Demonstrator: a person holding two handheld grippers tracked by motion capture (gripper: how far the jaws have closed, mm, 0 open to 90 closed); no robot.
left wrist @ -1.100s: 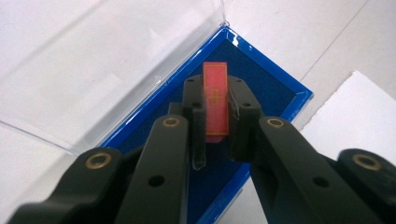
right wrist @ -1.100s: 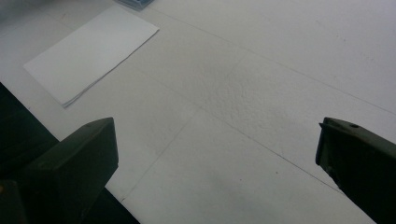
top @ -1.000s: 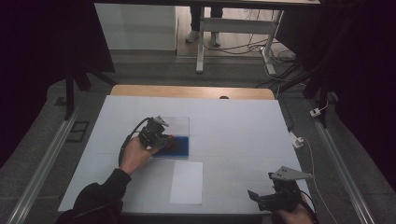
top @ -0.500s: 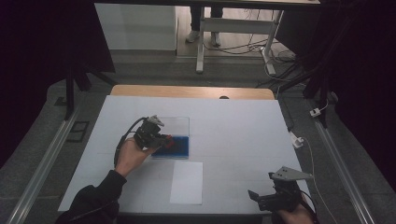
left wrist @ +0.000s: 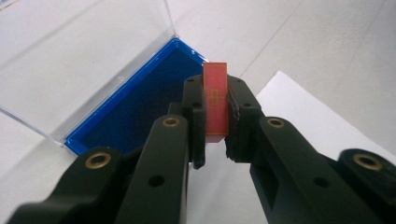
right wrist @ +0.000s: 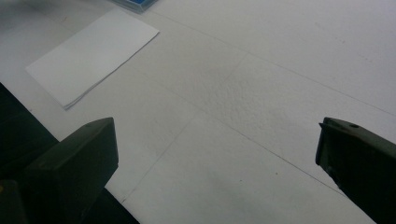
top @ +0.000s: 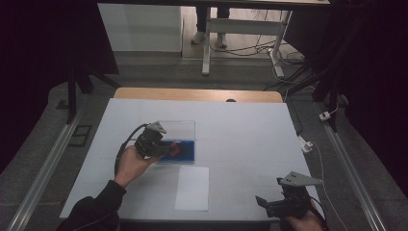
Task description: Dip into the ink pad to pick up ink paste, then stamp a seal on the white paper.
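The left gripper has its jaws squeezed tight on a small red block with a gold pattern on it. The block stands up straight between the jaws, and it hangs just above the blue tray of a little box with a clear lid that stands open. In the high view the left gripper is over the left part of that blue tray. The job now looks like getting the red block away from the box, maybe over to the white paper lying just in front of it on the counter. To do this well, keep the squeeze steady so the block does not slip or tip. Move slowly and keep clear of the clear lid and the tray's blue rim. The right gripper waits well apart, near the front edge of the counter, with its jaws wide apart and nothing between them. It should keep out of the way.
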